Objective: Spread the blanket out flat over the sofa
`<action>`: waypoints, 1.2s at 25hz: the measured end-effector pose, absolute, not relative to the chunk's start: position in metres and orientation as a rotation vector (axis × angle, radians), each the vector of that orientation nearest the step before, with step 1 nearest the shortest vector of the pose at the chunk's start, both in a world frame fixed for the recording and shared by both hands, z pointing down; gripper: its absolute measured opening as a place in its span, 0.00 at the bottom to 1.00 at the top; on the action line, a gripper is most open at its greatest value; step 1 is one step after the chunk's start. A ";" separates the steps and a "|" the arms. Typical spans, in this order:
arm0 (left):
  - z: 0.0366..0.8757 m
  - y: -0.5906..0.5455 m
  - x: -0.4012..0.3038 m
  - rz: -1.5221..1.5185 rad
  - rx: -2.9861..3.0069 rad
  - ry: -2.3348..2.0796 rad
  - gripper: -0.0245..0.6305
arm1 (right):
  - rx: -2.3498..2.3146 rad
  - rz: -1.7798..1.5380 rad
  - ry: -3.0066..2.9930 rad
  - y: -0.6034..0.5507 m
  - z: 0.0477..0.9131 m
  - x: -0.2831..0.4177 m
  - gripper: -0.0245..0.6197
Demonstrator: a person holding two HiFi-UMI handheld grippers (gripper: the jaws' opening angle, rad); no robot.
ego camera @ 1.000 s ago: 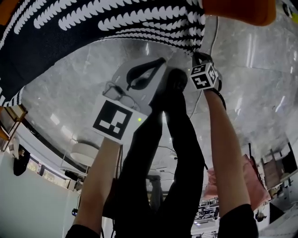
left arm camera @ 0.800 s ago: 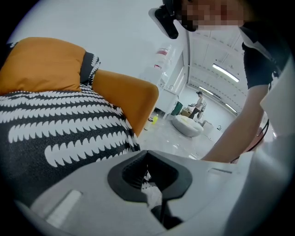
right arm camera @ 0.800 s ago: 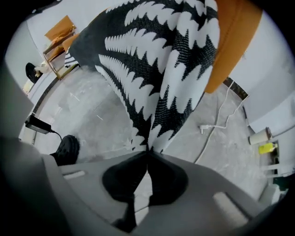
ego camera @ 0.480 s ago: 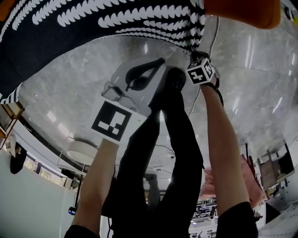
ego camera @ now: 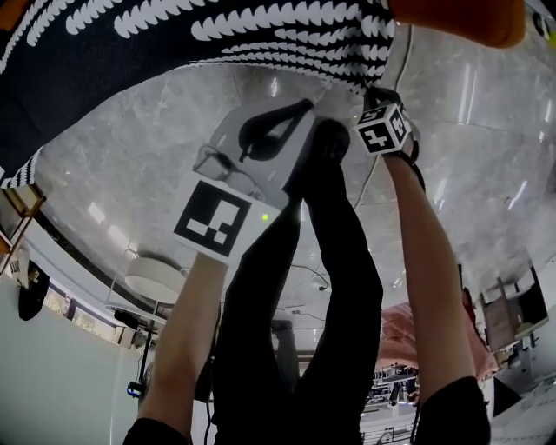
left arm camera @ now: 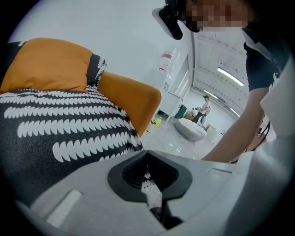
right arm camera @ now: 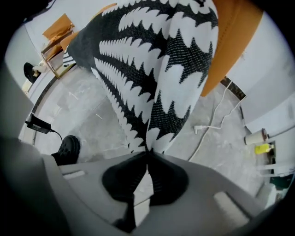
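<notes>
The black blanket with white leaf rows lies over the orange sofa, its edge hanging toward the floor. My left gripper hovers just below that edge. In the left gripper view the jaws are pinched on a narrow strip of patterned cloth, with the blanket spread beyond them. My right gripper is at the blanket's right corner. In the right gripper view its jaws grip the hanging corner of the blanket and are opening slightly, with the cloth still pressed between them.
Grey marble floor lies below. A white cable with a plug runs beside the sofa. The person's black shoe and a power adapter sit at the left. A yellow bottle stands by the wall.
Both grippers have edged slightly up and right toward the sofa. The blanket's hanging edge sits a little higher in the head view.
</notes>
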State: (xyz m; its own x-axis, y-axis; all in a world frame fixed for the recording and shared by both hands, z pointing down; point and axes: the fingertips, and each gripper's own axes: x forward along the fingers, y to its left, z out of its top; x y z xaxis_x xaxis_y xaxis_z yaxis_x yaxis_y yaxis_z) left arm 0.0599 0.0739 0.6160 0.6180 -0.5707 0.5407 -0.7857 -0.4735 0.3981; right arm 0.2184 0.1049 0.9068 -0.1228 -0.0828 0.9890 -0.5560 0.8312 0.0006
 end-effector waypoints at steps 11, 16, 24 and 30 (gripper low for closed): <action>0.605 0.075 0.070 0.428 2.219 -1.059 0.05 | 0.554 0.386 -1.695 0.083 0.876 0.198 0.11; 0.593 0.080 0.070 0.418 2.211 -1.071 0.05 | 0.555 0.397 -1.699 0.088 0.860 0.202 0.15; 0.557 0.087 0.064 0.402 2.195 -1.107 0.05 | 0.535 0.416 -1.693 0.100 0.808 0.218 0.15; 0.529 0.099 0.062 0.398 2.179 -1.148 0.05 | 0.522 0.405 -1.732 0.098 0.754 0.219 0.15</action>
